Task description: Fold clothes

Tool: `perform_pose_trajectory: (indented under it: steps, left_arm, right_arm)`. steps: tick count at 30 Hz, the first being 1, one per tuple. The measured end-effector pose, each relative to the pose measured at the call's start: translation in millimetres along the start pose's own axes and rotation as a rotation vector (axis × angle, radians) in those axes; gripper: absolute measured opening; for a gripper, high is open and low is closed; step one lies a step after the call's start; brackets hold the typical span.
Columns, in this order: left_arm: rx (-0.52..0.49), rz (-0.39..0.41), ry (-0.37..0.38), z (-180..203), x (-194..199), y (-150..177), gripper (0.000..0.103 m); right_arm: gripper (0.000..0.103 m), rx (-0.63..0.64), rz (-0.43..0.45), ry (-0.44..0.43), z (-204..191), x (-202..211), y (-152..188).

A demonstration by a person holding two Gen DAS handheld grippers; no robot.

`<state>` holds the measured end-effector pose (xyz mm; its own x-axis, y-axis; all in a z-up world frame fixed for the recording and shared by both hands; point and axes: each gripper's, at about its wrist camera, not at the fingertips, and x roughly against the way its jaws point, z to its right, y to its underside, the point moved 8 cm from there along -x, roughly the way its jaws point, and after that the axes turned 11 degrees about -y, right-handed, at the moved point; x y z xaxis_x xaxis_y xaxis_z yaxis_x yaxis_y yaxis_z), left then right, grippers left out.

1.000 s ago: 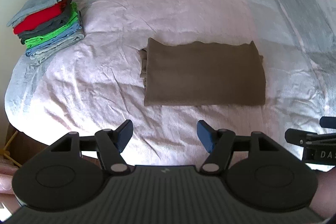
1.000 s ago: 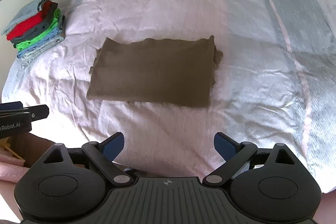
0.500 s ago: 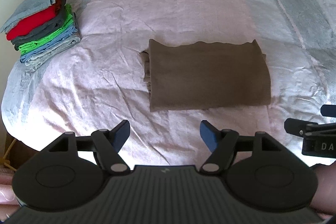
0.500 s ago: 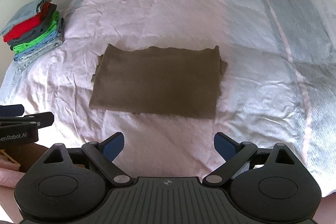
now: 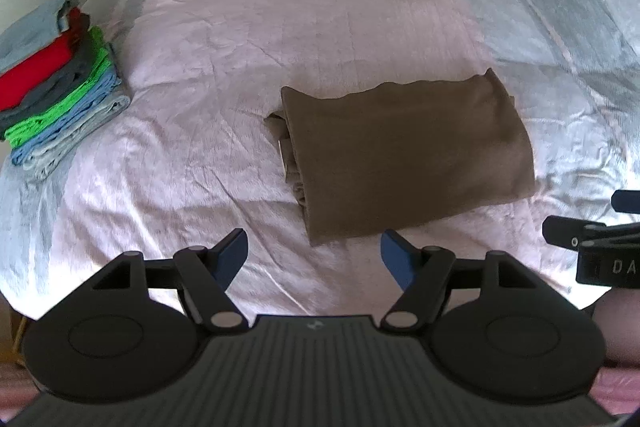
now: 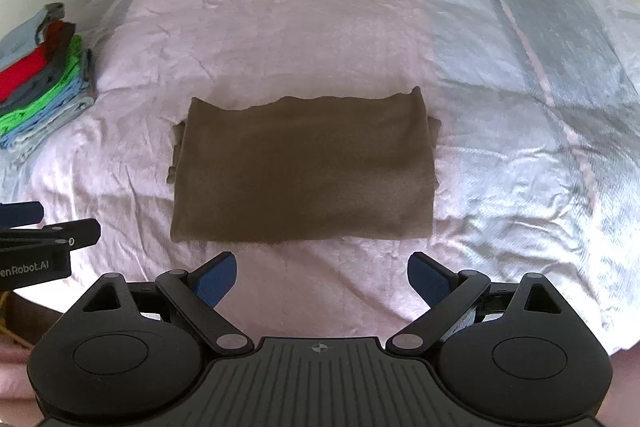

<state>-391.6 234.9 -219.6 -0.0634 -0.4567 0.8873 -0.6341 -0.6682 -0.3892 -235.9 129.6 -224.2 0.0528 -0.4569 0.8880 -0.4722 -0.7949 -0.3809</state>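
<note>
Bed (image 5: 320,7): fills most of both views; wrinkled cover, pale pink across the middle, grey-blue striped on the right side and along the far left edge.
Brown garment (image 6: 304,171): folded into a flat rectangle, lying near the middle of the bed on the pink part; layered edges show at its left end (image 5: 292,155); nothing touches it.
Stack of folded clothes (image 5: 52,79): sits at the left edge of the bed, well apart from the brown garment; from the top down grey-blue, red, dark grey, green, light blue and pale grey layers.
Left hand-held gripper (image 5: 312,255): blue-padded fingers spread wide apart, holding nothing, above the bed's near edge, just short of the garment's near-left corner; it also shows at the left edge of the right wrist view (image 6: 24,227).
Right hand-held gripper (image 6: 322,277): fingers spread wide apart, empty, in front of the garment's near edge, not touching it; part of it shows at the right edge of the left wrist view (image 5: 600,235).
</note>
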Motion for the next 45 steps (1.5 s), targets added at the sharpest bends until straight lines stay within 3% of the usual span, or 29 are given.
perform_pose_trajectory:
  steps: [13,27,33,41,45]
  left_arm:
    - [-0.079,-0.074,0.022,-30.7,-40.1,7.5,0.070]
    - [-0.033,-0.145,0.005,-12.2,-64.2,3.0,0.070]
    - [0.030,-0.144,0.020,-2.0,-77.4,-1.5,0.070]
    - [0.131,-0.137,0.079,14.5,-109.4,-2.3,0.069]
    - [0.215,-0.110,0.133,17.3,-128.5,-7.5,0.063]
  right_arm:
    - [0.095,-0.101,-0.050,0.033,-25.3,-35.9,5.6]
    - [0.095,-0.127,-0.121,0.010,8.2,-65.5,1.7]
    - [0.095,-0.169,-0.110,-0.045,44.6,-75.5,0.5]
    - [0.095,-0.368,-0.031,-0.156,127.0,-96.3,8.3]
    - [0.095,-0.485,0.038,-0.216,170.2,-110.5,6.7]
